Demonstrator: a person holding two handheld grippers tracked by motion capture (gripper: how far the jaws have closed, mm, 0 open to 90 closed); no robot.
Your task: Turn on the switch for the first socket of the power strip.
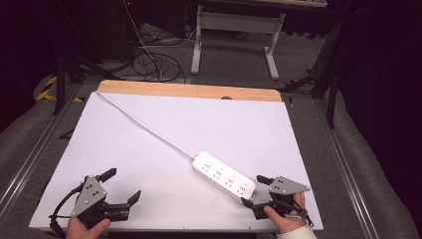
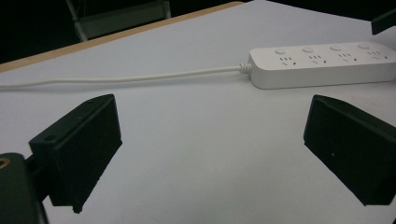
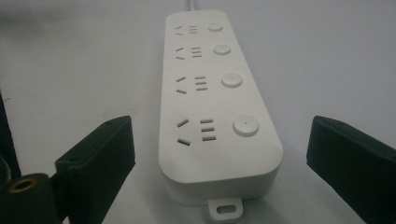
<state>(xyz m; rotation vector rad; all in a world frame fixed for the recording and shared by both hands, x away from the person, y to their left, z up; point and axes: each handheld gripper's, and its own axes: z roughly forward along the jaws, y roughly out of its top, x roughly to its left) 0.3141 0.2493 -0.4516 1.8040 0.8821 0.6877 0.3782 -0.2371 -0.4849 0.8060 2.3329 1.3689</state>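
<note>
A white power strip (image 1: 223, 176) with several sockets and round buttons lies on the white table top, slanting toward the front right. Its white cord (image 1: 144, 124) runs to the back left corner. My right gripper (image 1: 255, 189) is open at the strip's near end, jaws spread on either side of it without touching; in the right gripper view the strip (image 3: 215, 107) sits between the jaws. My left gripper (image 1: 122, 185) is open at the front left, holding nothing. From the left gripper view the strip (image 2: 322, 64) and its cord (image 2: 126, 78) lie well ahead of the jaws.
The white board (image 1: 124, 149) covers a wooden table whose edge (image 1: 189, 90) shows at the back. Beyond it stand a white desk frame (image 1: 234, 35) and loose cables (image 1: 154, 59) on the grey floor. Metal rails (image 1: 30, 159) flank the table.
</note>
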